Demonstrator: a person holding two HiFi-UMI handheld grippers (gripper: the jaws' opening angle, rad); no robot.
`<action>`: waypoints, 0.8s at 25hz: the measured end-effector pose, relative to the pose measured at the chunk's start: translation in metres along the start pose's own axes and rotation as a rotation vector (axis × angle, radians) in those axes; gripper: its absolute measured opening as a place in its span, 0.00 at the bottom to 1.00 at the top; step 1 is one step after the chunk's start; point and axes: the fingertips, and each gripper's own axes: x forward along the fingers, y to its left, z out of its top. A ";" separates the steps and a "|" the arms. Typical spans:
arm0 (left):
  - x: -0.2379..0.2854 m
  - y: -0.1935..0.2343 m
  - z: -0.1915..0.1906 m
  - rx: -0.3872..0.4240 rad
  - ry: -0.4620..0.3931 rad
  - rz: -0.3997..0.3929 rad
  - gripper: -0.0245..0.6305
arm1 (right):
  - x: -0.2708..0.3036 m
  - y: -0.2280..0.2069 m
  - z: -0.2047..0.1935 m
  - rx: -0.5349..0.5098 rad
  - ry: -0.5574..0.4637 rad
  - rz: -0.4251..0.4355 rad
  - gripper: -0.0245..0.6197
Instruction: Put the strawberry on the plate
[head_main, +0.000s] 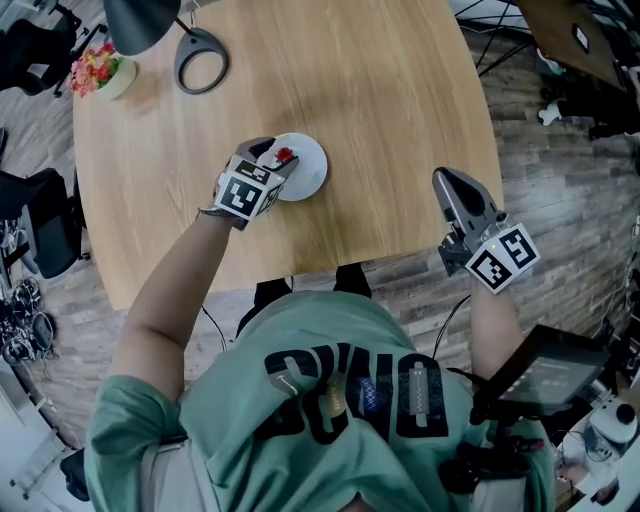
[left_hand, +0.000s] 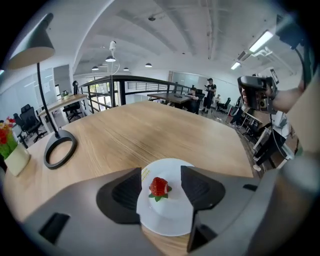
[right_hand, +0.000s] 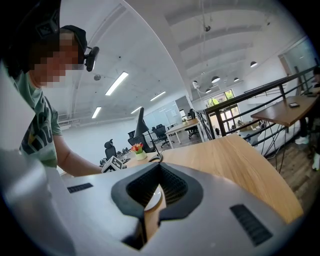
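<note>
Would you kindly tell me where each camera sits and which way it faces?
Head view: on the person's head, facing steeply down at the table; shows the shirt, left gripper and right gripper.
Left gripper view: on the left gripper, facing down along its open jaws at the strawberry on the plate; the right gripper shows far right.
Right gripper view: on the right gripper, facing across the table past its shut jaws; shows the shirt and left arm.
Shared: all show the plate.
</note>
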 end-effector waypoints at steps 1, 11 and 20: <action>-0.006 -0.002 0.005 -0.014 -0.024 -0.004 0.39 | -0.002 0.001 0.002 -0.005 -0.004 0.000 0.05; -0.109 0.023 0.034 -0.205 -0.277 0.031 0.38 | 0.006 0.024 0.025 -0.044 -0.031 0.038 0.04; -0.222 0.036 0.035 -0.301 -0.453 0.134 0.11 | 0.012 0.061 0.064 -0.108 -0.063 0.101 0.05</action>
